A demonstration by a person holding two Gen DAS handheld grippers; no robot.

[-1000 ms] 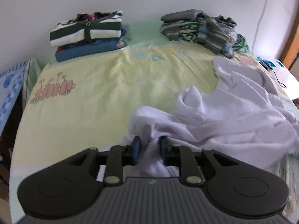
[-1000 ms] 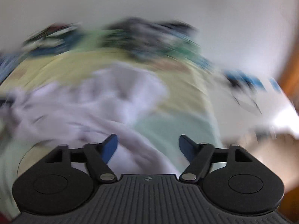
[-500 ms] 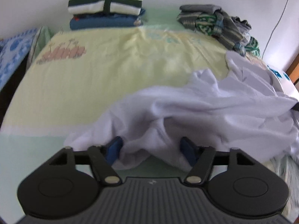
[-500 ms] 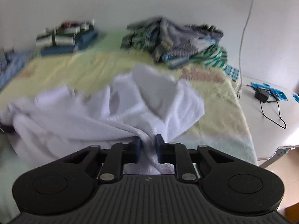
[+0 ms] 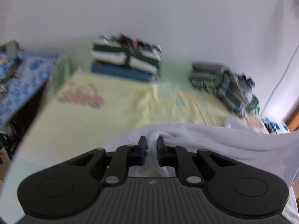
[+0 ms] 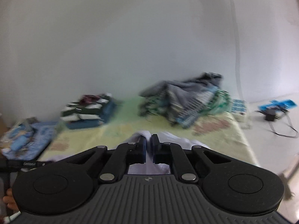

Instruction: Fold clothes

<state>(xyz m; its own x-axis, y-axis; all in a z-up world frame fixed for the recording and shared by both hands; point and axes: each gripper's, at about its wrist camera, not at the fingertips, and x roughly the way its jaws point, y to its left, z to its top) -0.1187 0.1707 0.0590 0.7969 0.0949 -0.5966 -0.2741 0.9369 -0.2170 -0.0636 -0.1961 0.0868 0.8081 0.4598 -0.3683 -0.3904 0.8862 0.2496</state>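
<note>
between both grippers' fingers (image 5: 142,145), seemingly white garment (image 5: 214,140)

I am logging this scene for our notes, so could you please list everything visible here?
white garment: one, white, near edge of bed, pinched by both claws.
bed sheet: one, pale yellow and green.
folded stack: one, green-white over blue, far left by wall.
unfolded pile: one, grey, green, blue, far right.
blue cloth: one, left of bed.
charger and cable: one, black, right surface.
left claw: black, shut.
right claw: black, shut.
</note>
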